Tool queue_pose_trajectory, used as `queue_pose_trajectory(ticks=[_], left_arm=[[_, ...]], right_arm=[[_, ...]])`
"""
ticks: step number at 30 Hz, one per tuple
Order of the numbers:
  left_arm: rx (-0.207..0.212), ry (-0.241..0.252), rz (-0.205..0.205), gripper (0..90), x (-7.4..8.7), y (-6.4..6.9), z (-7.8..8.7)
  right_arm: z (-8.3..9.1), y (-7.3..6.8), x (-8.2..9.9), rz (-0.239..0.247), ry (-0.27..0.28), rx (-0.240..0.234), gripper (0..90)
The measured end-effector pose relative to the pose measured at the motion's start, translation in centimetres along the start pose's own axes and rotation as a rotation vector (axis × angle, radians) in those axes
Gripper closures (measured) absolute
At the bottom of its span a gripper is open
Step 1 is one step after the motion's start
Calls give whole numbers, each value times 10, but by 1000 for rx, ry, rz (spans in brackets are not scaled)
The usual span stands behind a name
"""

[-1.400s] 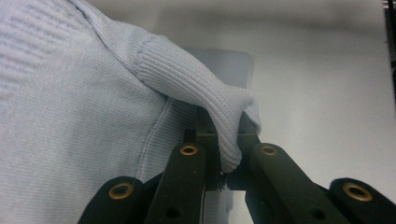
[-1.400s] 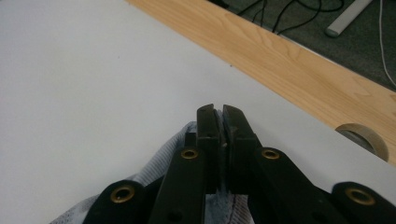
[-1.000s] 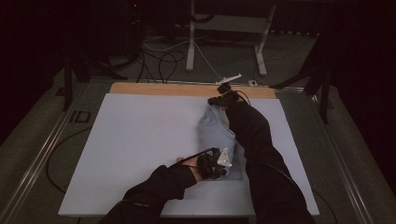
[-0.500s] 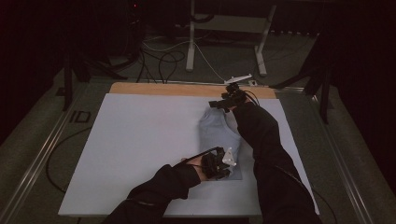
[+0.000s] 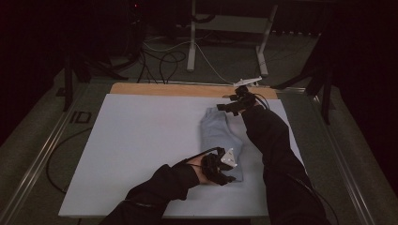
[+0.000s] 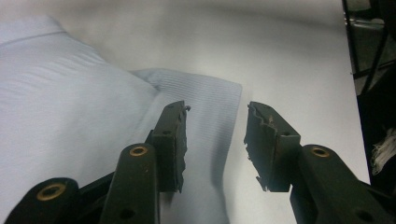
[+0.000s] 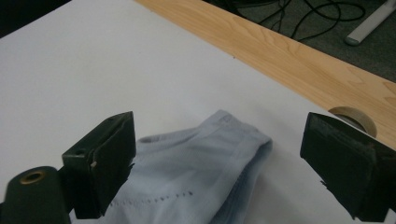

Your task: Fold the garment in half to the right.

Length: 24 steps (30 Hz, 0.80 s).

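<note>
**Both tongs let go of the folded garment**

The room was dark, with cables and metal stands on the floor behind a white tabletop (image 5: pixel 141 154) edged by a wooden strip (image 5: pixel 164 89).

High view: the pale blue garment (image 5: pixel 220 136) lay folded in a narrow bundle right of the tabletop's middle. A second earlier the left tongs (image 5: pixel 228 177) were clamped at its near end and the right tongs (image 5: pixel 225 104) at its far end; now the right tongs had lifted a little off the cloth, and the left sat at the near edge.

Left gripper view: the jaws had just been opening and stood apart over a ribbed cuff (image 6: pixel 210 107), gripping nothing.

Right gripper view: the jaws had just been opening and stood wide above the garment's far end (image 7: pixel 205 168), empty.

I judged that the fold was finished and released, so smoothing or another fold could follow.

No brand, label or writing could be read.
</note>
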<state>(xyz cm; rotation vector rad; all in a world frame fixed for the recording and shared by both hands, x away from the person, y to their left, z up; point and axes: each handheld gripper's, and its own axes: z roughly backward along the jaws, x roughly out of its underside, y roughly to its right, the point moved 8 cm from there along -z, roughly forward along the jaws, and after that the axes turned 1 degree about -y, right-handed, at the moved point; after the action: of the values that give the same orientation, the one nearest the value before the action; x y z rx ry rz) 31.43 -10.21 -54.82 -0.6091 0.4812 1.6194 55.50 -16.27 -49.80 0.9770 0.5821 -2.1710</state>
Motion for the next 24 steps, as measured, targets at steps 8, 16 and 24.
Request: queue_pose_trajectory(ticks=[8,16,24], left_arm=[[-7,13,-6,583,0,-3,20],[-22,31,-9,548,7,-8,40],[-36,53,22,464,24,-15,64]], right_arm=[[8,-6,-1,4,22,-6,103],[13,-15,1,32,13,-6,103],[16,-23,6,70,1,1,103]])
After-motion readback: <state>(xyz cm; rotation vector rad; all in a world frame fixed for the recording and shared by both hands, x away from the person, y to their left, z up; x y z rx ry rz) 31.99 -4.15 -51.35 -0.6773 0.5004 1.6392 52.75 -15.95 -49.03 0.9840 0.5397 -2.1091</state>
